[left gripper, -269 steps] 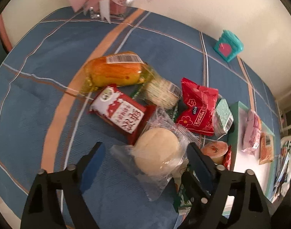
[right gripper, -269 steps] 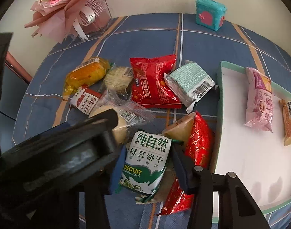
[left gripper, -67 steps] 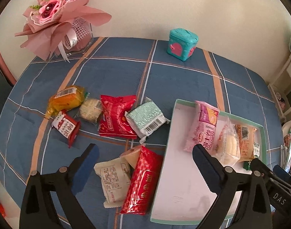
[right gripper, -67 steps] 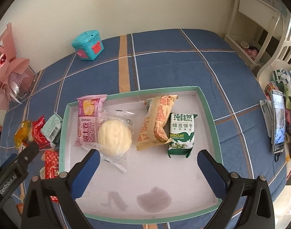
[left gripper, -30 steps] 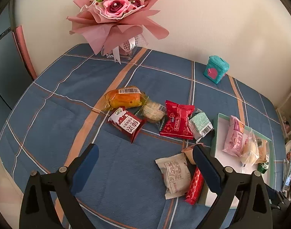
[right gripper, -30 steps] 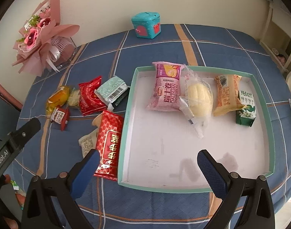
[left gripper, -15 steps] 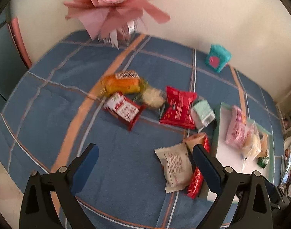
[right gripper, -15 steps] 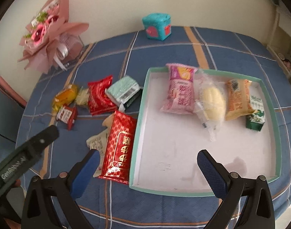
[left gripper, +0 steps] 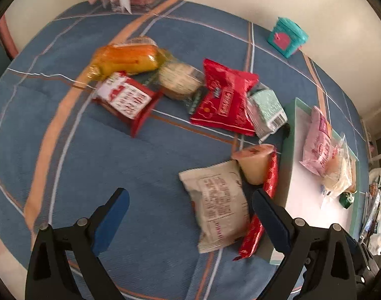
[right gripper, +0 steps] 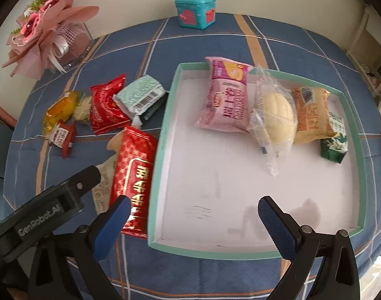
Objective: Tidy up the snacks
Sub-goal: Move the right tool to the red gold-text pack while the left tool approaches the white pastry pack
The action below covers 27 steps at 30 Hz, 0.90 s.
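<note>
— Item: cream packet (left gripper: pixel 219 206), printed back up, on bench (left gripper: pixel 145 165) at 9 o'clock of tray (right gripper: pixel 156 155), touching red packet (right gripper: pixel 134 180). Handling?

— Light, soft, crinkly, likely slippery film; pinch across its middle. Left tongs (left gripper: pixel 189 201) wide apart, empty, just before it. Right tongs (right gripper: pixel 194 207) apart, empty, over tray.

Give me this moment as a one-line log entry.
left gripper: open, above beige packet | right gripper: open, empty, over tray | tray: four snacks | tablecloth: several left
</note>
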Motion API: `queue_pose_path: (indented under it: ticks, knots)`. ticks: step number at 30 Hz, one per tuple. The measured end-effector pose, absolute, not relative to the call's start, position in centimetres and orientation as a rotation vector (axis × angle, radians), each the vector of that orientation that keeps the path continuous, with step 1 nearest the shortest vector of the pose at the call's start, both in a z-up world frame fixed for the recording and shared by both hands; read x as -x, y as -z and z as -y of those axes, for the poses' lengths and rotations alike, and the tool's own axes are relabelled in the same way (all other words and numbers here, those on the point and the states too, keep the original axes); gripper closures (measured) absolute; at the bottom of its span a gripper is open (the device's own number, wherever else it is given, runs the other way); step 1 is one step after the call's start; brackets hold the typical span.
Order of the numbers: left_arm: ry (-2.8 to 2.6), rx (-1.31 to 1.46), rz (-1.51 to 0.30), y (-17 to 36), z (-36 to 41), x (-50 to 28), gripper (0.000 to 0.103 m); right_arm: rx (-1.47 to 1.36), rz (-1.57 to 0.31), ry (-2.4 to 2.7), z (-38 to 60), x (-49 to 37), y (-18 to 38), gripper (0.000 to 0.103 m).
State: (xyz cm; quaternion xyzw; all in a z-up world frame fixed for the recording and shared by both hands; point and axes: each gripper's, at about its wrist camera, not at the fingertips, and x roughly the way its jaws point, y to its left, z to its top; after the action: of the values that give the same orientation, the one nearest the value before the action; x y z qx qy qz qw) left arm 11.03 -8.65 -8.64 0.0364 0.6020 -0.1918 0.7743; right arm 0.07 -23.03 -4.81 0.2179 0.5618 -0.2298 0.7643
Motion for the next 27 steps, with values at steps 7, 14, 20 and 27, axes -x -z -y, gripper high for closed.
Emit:
queue_pose_path:
  ticks: [7,14,20,27]
  knots:
    - [0.411,-0.069,-1.359,10.6,10.0,-11.1,0.004,-0.470,-1.240,0.549,24.8,1.1,4.5,0.000]
    - [0.406,-0.078,-1.380,11.9,10.8,-11.1,0.004,-0.496,-1.250,0.559,26.3,2.1,4.3,0.000]
    - [0.362,-0.188,-1.365,12.6,11.6,-10.7,0.004,-0.495,-1.256,0.551,26.7,1.9,4.4,0.000]
    - [0.304,-0.245,-1.362,13.1,9.6,-10.9,0.004,-0.508,-1.250,0.546,26.2,1.3,4.2,0.000]
